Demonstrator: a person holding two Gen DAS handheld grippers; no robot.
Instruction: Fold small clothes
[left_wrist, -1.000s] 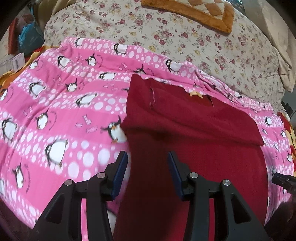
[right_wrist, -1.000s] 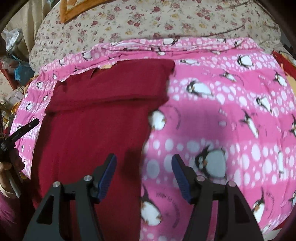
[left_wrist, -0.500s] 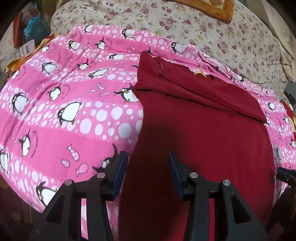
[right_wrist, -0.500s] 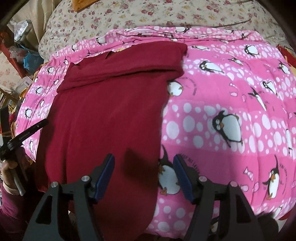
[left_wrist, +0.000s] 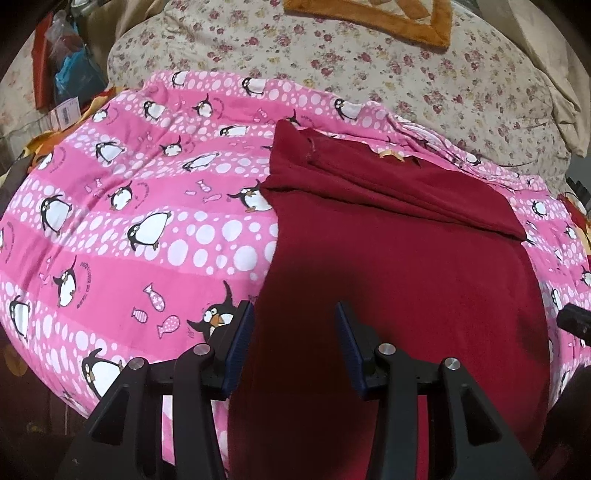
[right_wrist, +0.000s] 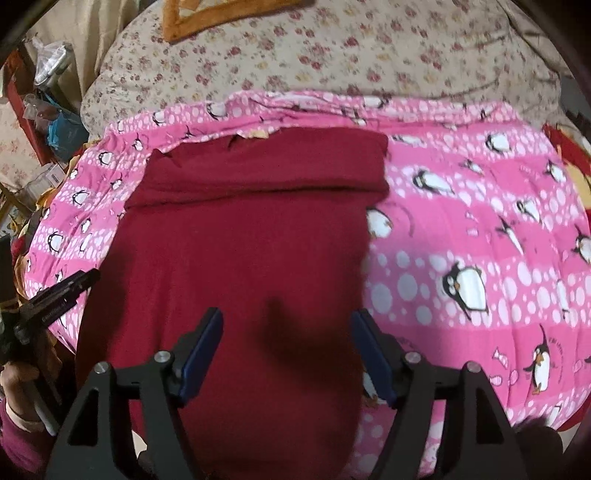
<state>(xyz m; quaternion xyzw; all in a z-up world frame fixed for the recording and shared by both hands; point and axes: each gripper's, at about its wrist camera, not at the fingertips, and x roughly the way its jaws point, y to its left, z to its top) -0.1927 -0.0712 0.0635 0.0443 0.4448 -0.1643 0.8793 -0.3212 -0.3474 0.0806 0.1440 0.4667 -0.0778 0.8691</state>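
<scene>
A dark red garment (left_wrist: 399, 280) lies flat on the pink penguin blanket (left_wrist: 140, 236), its far end folded back into a band (right_wrist: 266, 166). My left gripper (left_wrist: 295, 343) hovers over the garment's near left edge, open, with nothing pinched. It also shows at the left of the right wrist view (right_wrist: 55, 295), held by a hand. My right gripper (right_wrist: 288, 347) hangs over the garment's near right part. Its jaws are opening, and only the cloth lies below them. Its tip pokes in at the right of the left wrist view (left_wrist: 574, 321).
A floral quilt (left_wrist: 369, 66) lies behind the blanket, with an orange-edged cushion (left_wrist: 388, 18) on it. Bags and clutter (right_wrist: 55, 122) stand off the bed's left side. The blanket drops away at the near edge. A sleeve (right_wrist: 18, 443) is at lower left.
Both grippers have drawn back toward the near end of the garment, so more of it shows. The right gripper shifted left over the cloth and its jaws have widened.
</scene>
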